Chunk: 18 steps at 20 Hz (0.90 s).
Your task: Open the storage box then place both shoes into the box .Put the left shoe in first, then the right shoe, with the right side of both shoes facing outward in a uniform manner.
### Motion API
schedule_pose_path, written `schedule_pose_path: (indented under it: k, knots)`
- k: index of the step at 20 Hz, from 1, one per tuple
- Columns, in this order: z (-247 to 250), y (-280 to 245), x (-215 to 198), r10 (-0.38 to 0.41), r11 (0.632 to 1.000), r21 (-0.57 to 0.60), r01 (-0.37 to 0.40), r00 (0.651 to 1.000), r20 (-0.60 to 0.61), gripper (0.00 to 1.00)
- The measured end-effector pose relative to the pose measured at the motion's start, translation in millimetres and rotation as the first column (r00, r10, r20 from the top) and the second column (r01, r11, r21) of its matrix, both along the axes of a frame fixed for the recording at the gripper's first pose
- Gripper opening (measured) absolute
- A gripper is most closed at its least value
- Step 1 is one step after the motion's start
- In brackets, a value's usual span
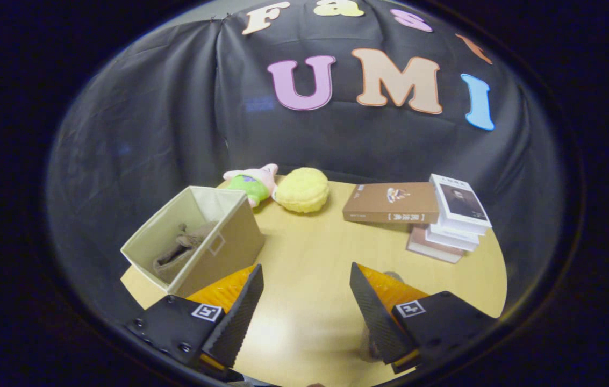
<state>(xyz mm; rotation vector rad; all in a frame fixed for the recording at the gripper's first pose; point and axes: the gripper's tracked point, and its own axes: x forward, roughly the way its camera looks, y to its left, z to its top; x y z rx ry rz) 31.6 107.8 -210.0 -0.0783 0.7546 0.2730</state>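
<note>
Nearest, hand-held gripper (307,306) spread wide over bare table (309,252), fingers (239,314) gripping nothing. Just behind the right finger, a small grey-brown shape (393,277), possibly part of a shoe, too hidden to name. Just beyond the left finger, toward the left, storage box (213,252) of beige fabric, already open at the top, set at an angle near the table's left edge. Inside it, one brownish shoe (180,250) lying along the bottom, its outward side hard to judge from here. Likely step in hand: fetching the second shoe. Worth doing well: closing on the shoe around its middle so it hangs level, turning it to match the one already in, then lowering it into the free space beside that one without dragging the soft wall inward or nudging the box toward the table edge. Farther back on the left, a pink and green plush toy (253,183) touching a yellow plush (302,189). Far right, a brown book (390,201) lying just beside a stack of books (452,223).
</note>
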Motion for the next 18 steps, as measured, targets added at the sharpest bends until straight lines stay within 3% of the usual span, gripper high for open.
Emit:
schedule_pose_path:
  k: [11, 18]
  knots:
    - [-47, -124, -7, -0.121, 0.99, -0.09, 0.11, 0.986, -0.119, 1.0]
    - [-108, -158, -29, -0.121, 0.987, -0.135, 0.088, 0.956, -0.266, 1.0]
